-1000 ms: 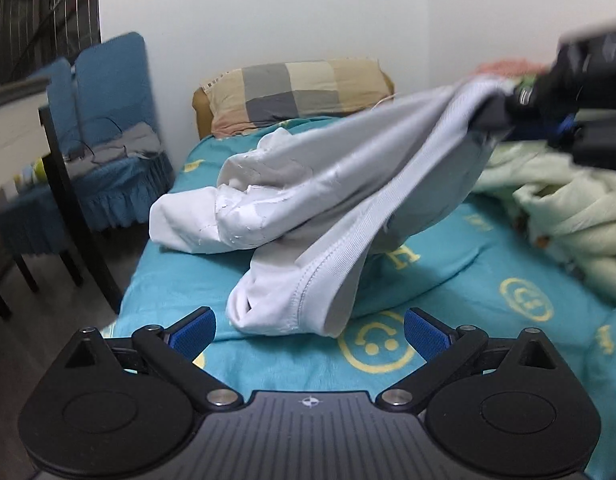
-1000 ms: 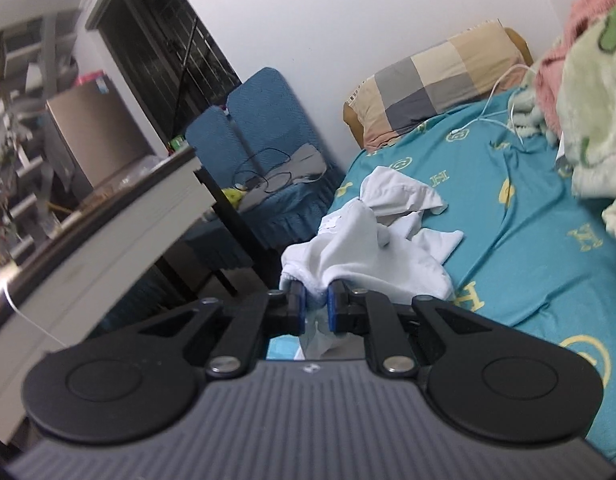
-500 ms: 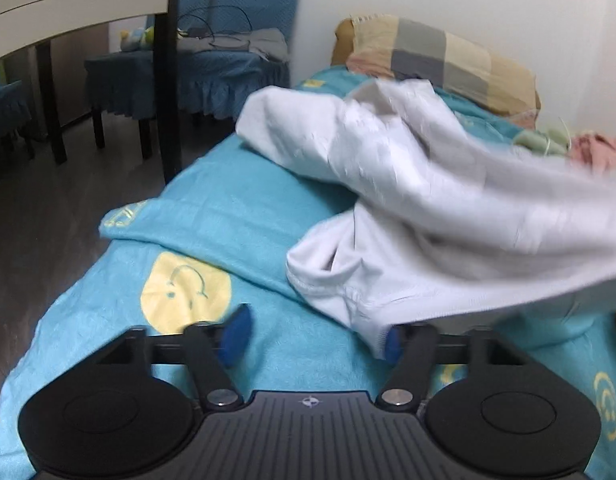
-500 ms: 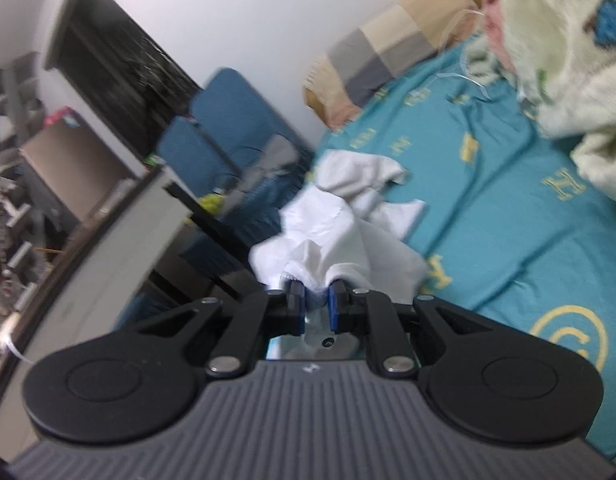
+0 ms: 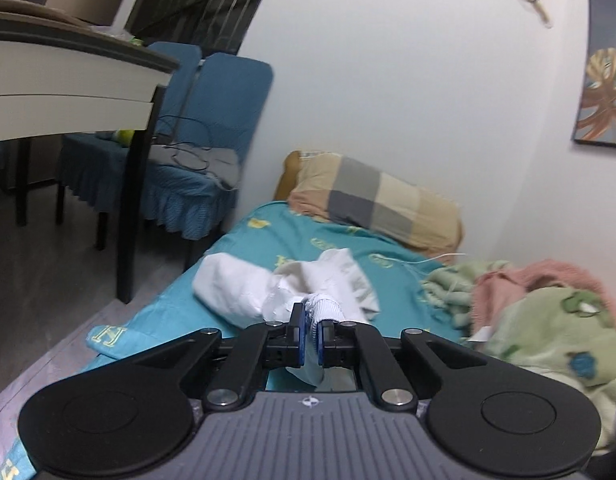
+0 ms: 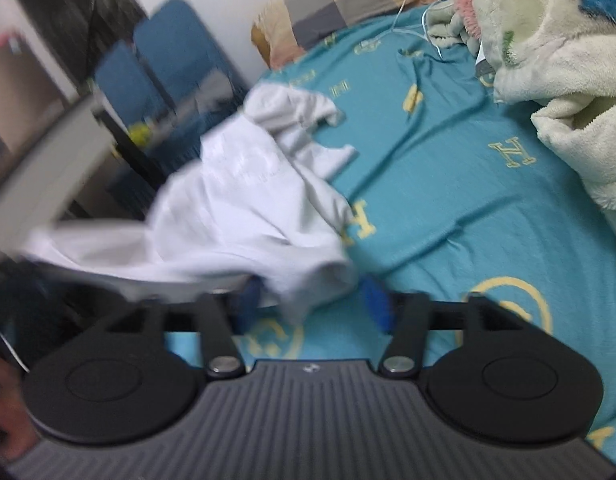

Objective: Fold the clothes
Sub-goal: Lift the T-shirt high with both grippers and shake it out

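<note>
**Grip handed over: left clamps the hem, right lets go**

Bedroom backdrop first: teal sheet [image 5: 243, 248] printed with yellow letters, checked pillow [image 5: 372, 204] at 12 o'clock, blue chairs [image 5: 203, 120] and a pale desk [image 5: 67, 76] off at 10 o'clock, fleece blankets [image 5: 548, 328] heaped at 3 o'clock.

Starting at the left gripper [image 5: 311, 330]: narrow now, blue pads pinching a bunched ribbed edge of the white garment [image 5: 243, 292]. Jaws just closing over the last moments, from wide apart to clamped on cloth. Beyond the pads, rest of the garment trailing to 11 o'clock as a crumpled heap on the sheet, near the bed's edge.

Then the right gripper [image 6: 312, 302]: wide apart, jaws just opening. White garment [image 6: 243, 200] drooping between the blue pads but pressed by neither, so released; blurred fabric sagging away to 9 o'clock, remainder rumpled at 11 o'clock on the sheet. White cable [image 6: 412, 8] lying further out at 1 o'clock.

Meaning for the task, as a judgement: a regrasp, not a fold. Garment not yet flattened, no crease made. Likely next need: a fresh corner for the right gripper, then spreading the cloth flat. Risk: hem slipping from the left pads while bunched.
</note>
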A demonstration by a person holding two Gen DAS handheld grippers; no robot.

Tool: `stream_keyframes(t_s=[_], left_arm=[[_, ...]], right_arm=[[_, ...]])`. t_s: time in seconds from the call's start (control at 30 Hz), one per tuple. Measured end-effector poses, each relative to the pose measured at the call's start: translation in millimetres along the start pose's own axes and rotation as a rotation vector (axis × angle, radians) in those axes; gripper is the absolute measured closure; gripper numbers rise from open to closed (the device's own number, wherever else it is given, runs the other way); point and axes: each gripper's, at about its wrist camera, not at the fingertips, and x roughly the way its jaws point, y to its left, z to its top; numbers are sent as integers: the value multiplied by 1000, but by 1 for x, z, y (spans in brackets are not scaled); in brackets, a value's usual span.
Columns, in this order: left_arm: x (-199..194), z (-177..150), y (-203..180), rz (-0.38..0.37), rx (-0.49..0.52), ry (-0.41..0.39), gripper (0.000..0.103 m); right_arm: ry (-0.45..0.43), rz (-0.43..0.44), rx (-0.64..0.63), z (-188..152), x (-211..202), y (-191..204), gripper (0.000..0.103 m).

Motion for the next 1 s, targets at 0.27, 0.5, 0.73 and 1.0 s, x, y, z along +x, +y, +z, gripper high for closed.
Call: stream_keyframes(t_s=[0.27,0.5,0.73,1.0], left_arm=[[-6,5,5,-20,-29,20,97],[7,-4,11,38,25,32,97],[55,-41,33,213,72,275,97],[68,-63,41,332,129,374,85]], right_arm=[[-37,15,-243,-22,-16,49,28],[-156,-124,-214,-24,7,61,28],[49,-251,23,-27,38,13,28],[-115,-183,-47,-16,22,28,73]])
